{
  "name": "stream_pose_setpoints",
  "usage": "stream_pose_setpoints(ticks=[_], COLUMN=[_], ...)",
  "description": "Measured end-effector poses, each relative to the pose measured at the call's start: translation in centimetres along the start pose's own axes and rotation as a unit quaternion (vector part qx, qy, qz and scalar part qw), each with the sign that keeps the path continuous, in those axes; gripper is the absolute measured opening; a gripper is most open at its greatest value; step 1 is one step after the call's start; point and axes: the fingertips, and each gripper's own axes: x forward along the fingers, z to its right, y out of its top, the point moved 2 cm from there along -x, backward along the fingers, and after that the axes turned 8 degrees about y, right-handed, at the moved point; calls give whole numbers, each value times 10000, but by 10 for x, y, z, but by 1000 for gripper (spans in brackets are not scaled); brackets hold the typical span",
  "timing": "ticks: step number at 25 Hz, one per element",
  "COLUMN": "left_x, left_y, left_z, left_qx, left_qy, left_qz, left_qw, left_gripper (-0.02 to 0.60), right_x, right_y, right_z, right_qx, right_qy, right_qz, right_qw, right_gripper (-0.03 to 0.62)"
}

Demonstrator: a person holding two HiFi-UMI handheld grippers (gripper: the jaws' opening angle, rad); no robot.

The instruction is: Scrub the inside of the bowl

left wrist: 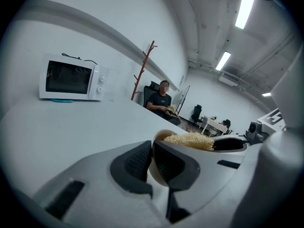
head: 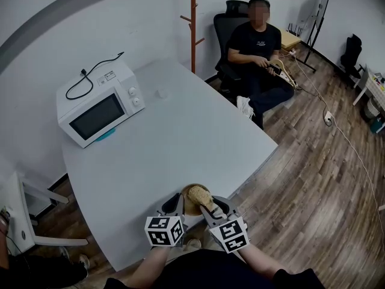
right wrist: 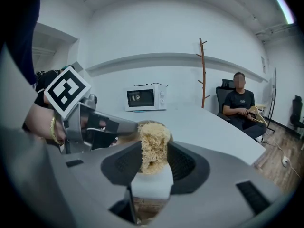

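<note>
A small tan bowl (head: 187,208) sits near the front edge of the grey table (head: 168,143). My left gripper (head: 178,205) is shut on its left rim; in the left gripper view the bowl wall (left wrist: 155,174) is pinched between the dark pads (left wrist: 137,160). My right gripper (head: 210,208) is shut on a scrubber (head: 198,194) with a straw-coloured fibre top and a white base. The scrubber (right wrist: 153,146) stands between the right pads, its top at the bowl rim (right wrist: 168,130). In the left gripper view the fibres (left wrist: 190,140) show above the bowl.
A white microwave (head: 99,110) stands at the table's far left. A person (head: 258,53) sits in a chair beyond the far right corner. A wooden coat stand (head: 193,23) is against the back wall. Cables trail over the wooden floor (head: 313,161) on the right.
</note>
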Motion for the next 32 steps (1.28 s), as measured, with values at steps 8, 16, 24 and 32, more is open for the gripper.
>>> stream_pose_setpoints(ticks=[8, 16, 24, 32], left_x=[-6, -5, -5, -5], left_y=[1, 8, 10, 8], left_z=[3, 13, 16, 16], left_qx=[-32, 40, 59, 118], left_qy=[-68, -166, -167, -145], left_qz=[80, 193, 234, 260], left_qw=[9999, 9997, 9996, 9995], left_gripper=[32, 32, 32, 32], right_x=[2, 7, 9, 5], right_y=[2, 8, 8, -1], right_z=[-5, -7, -15, -20], right_qx=[-60, -166, -314, -295], right_qy=[-29, 176, 433, 672], right_qz=[-13, -80, -164, -310], right_qw=[10000, 9997, 9984, 9968], right_gripper=[161, 162, 161, 163])
